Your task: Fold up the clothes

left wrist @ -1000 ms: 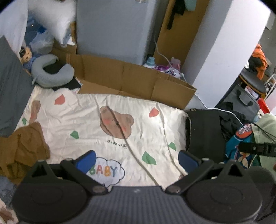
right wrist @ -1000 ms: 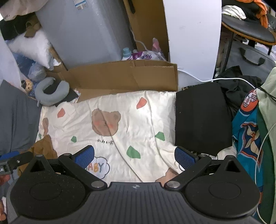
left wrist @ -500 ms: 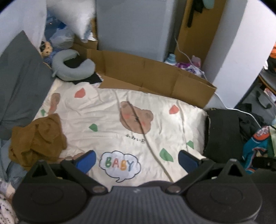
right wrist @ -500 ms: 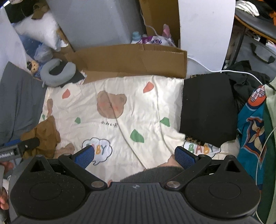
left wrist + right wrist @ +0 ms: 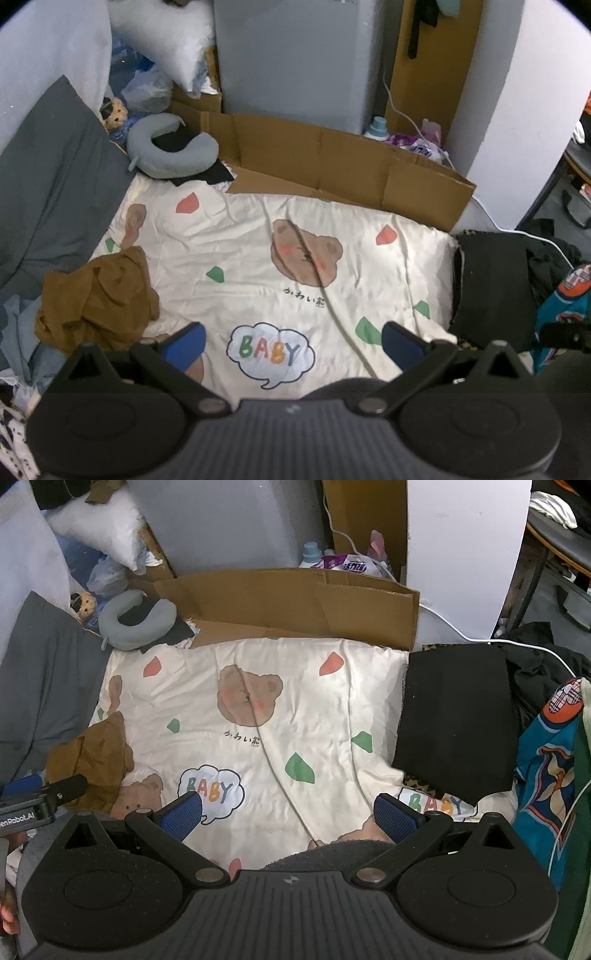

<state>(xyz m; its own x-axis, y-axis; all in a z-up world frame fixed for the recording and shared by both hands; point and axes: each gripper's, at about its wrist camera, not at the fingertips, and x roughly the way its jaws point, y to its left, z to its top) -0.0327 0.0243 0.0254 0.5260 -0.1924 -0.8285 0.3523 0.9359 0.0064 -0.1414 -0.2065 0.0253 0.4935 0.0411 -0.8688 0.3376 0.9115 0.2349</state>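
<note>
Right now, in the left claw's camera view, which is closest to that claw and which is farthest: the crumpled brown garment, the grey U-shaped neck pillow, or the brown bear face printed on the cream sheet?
1. Crumpled brown garment, lying just left of the open left claw.
2. Brown bear face print, ahead in the sheet's middle.
3. Grey U-shaped neck pillow, far back on the left, beyond the sheet.

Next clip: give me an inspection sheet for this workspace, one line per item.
Surface: cream bear-print sheet, wrinkled, middle bare.
Job's things: crumpled brown garment at the sheet's left edge; folded black garment at its right edge.
Clutter: grey neck pillow, small plush toy, detergent bottle.
Grippers: left gripper and right gripper both open, holding nothing, above the sheet's near edge.
Cables: white cable runs behind the black garment.
Surroundings: flattened cardboard behind the sheet; more clothes heaped right.
</note>
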